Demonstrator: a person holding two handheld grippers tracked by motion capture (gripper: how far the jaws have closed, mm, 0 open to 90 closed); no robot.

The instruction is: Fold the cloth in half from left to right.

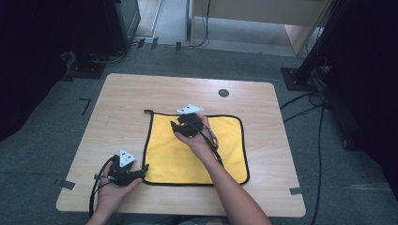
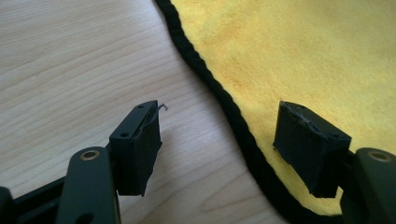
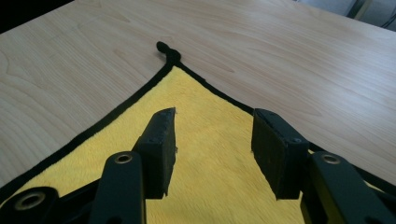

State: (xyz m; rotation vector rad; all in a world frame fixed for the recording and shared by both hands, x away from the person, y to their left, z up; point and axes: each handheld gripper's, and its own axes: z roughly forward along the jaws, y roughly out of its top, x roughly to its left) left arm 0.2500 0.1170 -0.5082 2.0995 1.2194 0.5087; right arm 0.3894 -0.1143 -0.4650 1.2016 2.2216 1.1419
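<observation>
At the lower left of the high view, the left gripper [image 1: 141,169] rests on the wooden table [image 1: 122,93], held by the person's left hand [image 1: 112,190]. Its tips are at the near left corner of the yellow cloth [image 1: 187,161]. In the left gripper view its jaws stand clearly apart. One jaw is over the bare wood in the lower left of the frame, the other is over the yellow cloth [image 2: 299,56] in the lower right, and the cloth's black edge [image 2: 233,121] runs between them. The pads do not press on anything.

The cloth lies flat in the middle of the table, and it has a black border all around.

A little right of this, in the centre of the high view, the right gripper [image 1: 176,126] is over the far left part of the cloth. In the right gripper view its jaws are partly open above the yellow surface and hold nothing. The cloth's corner with a small black loop [image 3: 164,48] lies ahead, in the upper middle of the frame.
</observation>
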